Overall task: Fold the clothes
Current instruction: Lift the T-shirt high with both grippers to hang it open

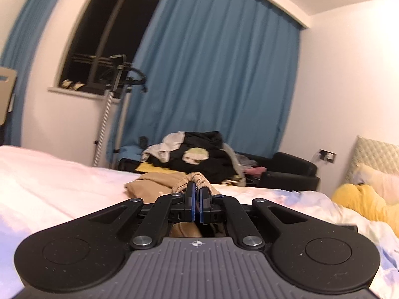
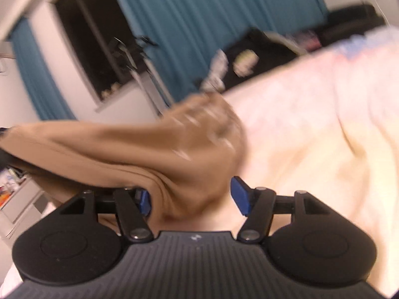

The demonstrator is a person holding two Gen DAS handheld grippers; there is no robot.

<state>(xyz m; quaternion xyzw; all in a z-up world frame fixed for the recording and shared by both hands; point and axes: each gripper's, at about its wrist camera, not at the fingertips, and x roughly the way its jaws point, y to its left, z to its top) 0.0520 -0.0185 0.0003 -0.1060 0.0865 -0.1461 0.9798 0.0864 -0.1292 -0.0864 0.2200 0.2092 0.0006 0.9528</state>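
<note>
A tan garment (image 1: 149,184) lies crumpled on the white bed (image 1: 49,174). My left gripper (image 1: 197,186) is shut on its ribbed edge, which sticks out past the blue pads. In the blurred right wrist view the same tan garment (image 2: 124,144) hangs in a bunched fold, stretched off to the left. My right gripper (image 2: 190,189) is open around the lower end of that fold. The cloth rests against the left pad, and the right pad (image 2: 239,194) stands apart from it. The bed (image 2: 311,137) spreads out to the right.
Beyond the bed's far edge is a heap of dark clothes (image 1: 199,157) beside a black armchair (image 1: 286,172). A steamer stand (image 1: 109,114) rises by the window and blue curtain (image 1: 212,74). A yellow cushion (image 1: 359,199) lies at the headboard. White drawers (image 2: 20,204) stand at the left.
</note>
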